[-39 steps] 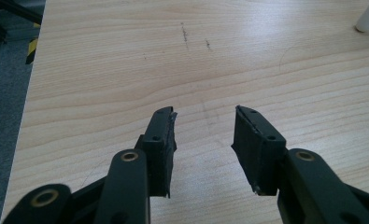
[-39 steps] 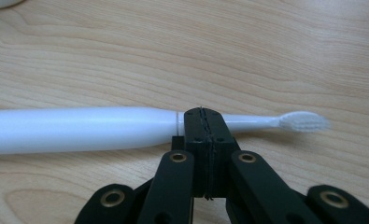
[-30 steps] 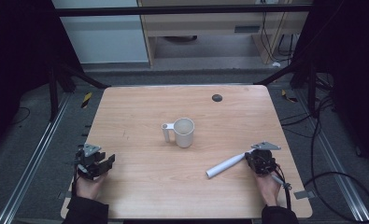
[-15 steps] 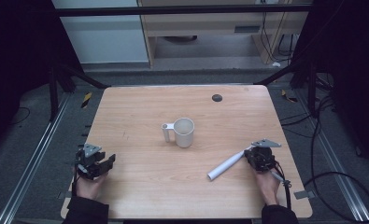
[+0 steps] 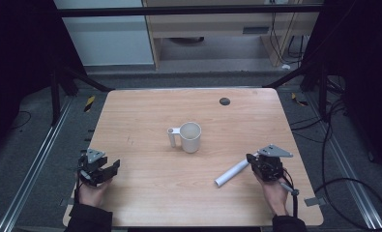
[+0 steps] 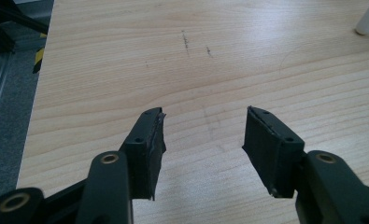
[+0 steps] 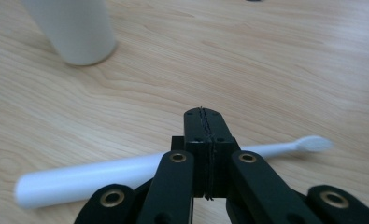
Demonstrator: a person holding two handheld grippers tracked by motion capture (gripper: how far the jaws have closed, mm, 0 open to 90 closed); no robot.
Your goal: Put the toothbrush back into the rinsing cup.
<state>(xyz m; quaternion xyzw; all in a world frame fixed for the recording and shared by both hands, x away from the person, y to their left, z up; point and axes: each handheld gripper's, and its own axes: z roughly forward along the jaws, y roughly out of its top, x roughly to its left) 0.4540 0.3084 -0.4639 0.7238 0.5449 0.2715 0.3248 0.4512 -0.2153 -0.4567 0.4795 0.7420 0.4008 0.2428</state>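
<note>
Right hand-held gripper is clamped on the white toothbrush near the bench's near-right corner, handle aimed at the mug mid-bench, probably where it's headed. Left hand-held gripper, near-left corner, has just been opening, nothing between its jaws. Plenty of bare bench around.

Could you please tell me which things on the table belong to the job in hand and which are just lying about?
In the job: white toothbrush, by the shut right gripper; white mug, mid-table.
Lying about: small dark disc near the far edge of the table.
</note>
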